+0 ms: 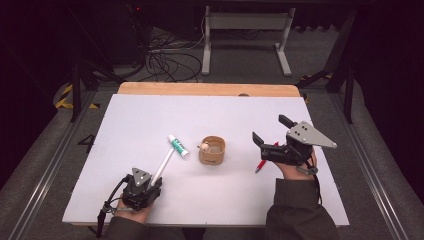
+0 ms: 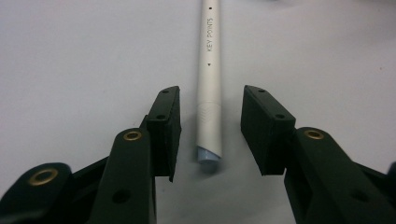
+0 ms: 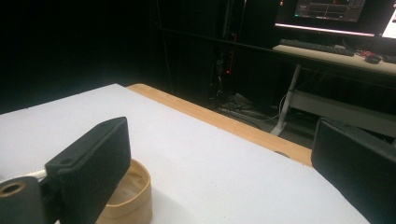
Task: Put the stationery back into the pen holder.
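- left gripper (image 1: 150, 186): low at the near left of the white table (image 1: 125, 120); jaws spread, straddling the near end of the pen (image 2: 208, 93) with a gap on each side, pads not touching it.
- pen: a slim white matte cylinder, printed lettering along the barrel, a bluish tip at the near end; it lies flat, its long axis running straight away from the left gripper and in line with the jaws. a squeeze here would likely catch the barrel crosswise near its end.
- tube (image 1: 178, 146): small, white with green print, lying just past the pen's far end.
- cup (image 1: 212, 150): a short round band of pale wood, open on top, mid-table, with a small object inside.
- red pen (image 1: 260, 164): on the table under the right gripper.
- right gripper (image 1: 270, 132): held above the right side, well apart from the white pen; jaws spread wide and empty, so the left hand is by far the nearer.
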The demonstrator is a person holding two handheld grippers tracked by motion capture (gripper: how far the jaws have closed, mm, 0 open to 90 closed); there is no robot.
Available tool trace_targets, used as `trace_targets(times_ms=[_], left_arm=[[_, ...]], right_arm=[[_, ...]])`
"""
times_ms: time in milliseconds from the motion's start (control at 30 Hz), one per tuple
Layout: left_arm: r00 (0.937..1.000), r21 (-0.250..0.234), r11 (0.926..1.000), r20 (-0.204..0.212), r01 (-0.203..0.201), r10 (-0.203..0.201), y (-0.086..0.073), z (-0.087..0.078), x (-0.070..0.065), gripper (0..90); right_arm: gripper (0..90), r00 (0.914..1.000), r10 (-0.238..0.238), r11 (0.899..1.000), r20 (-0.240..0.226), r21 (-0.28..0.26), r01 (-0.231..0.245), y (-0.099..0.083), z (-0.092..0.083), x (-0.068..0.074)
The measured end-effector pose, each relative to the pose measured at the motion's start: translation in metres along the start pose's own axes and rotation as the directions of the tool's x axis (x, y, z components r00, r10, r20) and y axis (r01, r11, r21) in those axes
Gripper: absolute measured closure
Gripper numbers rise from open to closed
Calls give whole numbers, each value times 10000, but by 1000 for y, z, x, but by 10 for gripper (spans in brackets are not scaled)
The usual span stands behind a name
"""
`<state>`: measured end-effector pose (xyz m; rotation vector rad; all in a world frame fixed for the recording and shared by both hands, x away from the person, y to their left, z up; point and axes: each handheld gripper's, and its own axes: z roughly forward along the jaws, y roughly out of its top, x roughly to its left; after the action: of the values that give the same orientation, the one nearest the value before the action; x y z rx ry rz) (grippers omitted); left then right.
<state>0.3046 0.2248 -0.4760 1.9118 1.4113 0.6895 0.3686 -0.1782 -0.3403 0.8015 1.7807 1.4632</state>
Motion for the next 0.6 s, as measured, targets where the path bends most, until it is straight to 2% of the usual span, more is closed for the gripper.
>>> trace_targets(times_ms=[167,600], left_arm=[[9999,-100,9999,25,-98,98,-1,1,1,584],[9996,-99,9998,229,-167,169,-1,0,3,649]], right_arm=[[55,10000,4,10000,-21,6,-4,0,0,0],[55,10000,21,10000,-59,49,-21,1,-1,1]])
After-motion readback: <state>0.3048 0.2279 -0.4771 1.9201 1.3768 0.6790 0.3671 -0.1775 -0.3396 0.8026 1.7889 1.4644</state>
